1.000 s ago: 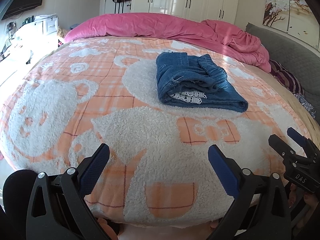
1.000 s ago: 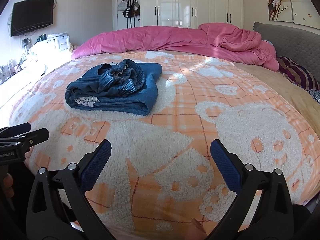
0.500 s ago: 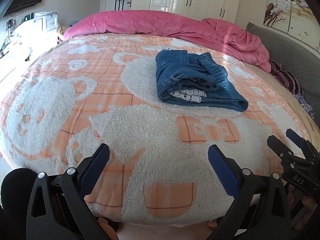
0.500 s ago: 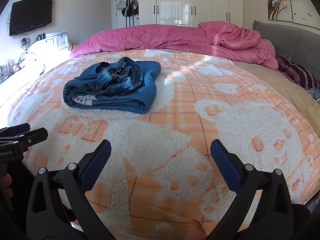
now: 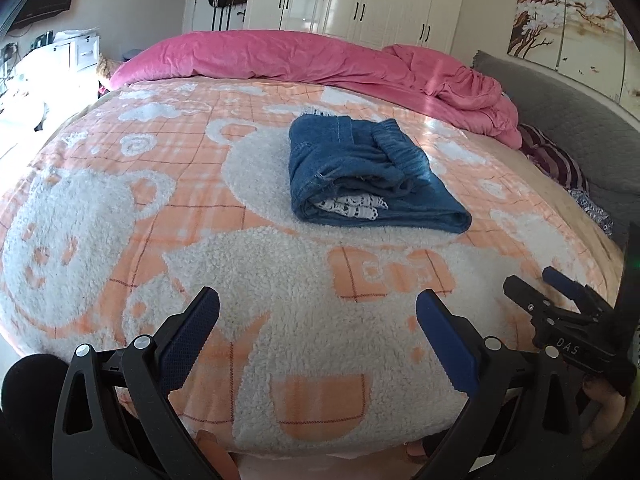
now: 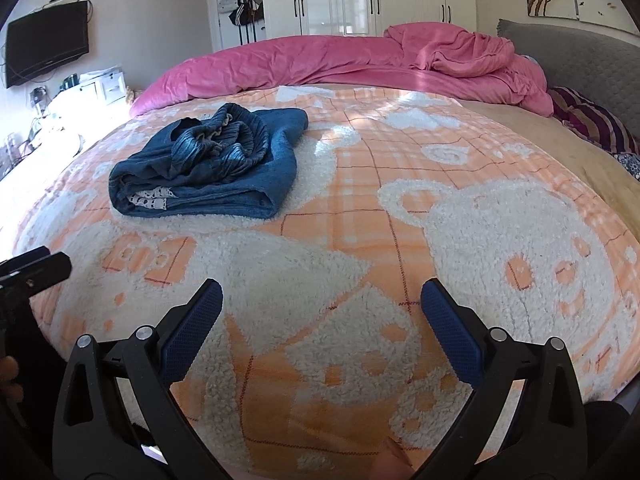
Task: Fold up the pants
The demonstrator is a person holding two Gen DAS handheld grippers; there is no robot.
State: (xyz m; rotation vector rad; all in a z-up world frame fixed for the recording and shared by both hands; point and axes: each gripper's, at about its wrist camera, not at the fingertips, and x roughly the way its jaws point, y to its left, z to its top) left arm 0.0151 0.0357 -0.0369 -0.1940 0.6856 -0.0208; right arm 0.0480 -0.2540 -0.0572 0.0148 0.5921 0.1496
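**Folded pants on the bed, both grippers held back at the near edge**

On the far half of the fleecy orange-and-white blanket (image 5: 248,264) lie the blue denim pants (image 5: 360,176), folded into a thick, roughly square bundle; a strip of white patterned lining shows at the near edge of the fold and the gathered waistband sits bunched on top. The bundle rests flat on a white patch of the blanket, well apart from both tools. The left gripper (image 5: 316,332) hangs over the near edge of the bed, its two blue-padded fingers (image 5: 188,336) spread wide with only blanket showing between them; it grasps nothing. The right gripper (image 6: 320,328) stands likewise, jaws spread wide and empty, and in its own view the pants (image 6: 208,168) lie far to the left. In the left wrist view the right gripper (image 5: 560,292) appears at the right margin, with part of a hand below it. A rumpled pink duvet (image 5: 320,56) runs along the far side of the bed, before white wardrobe doors (image 5: 360,0). A grey headboard (image 6: 580,52) closes the right side
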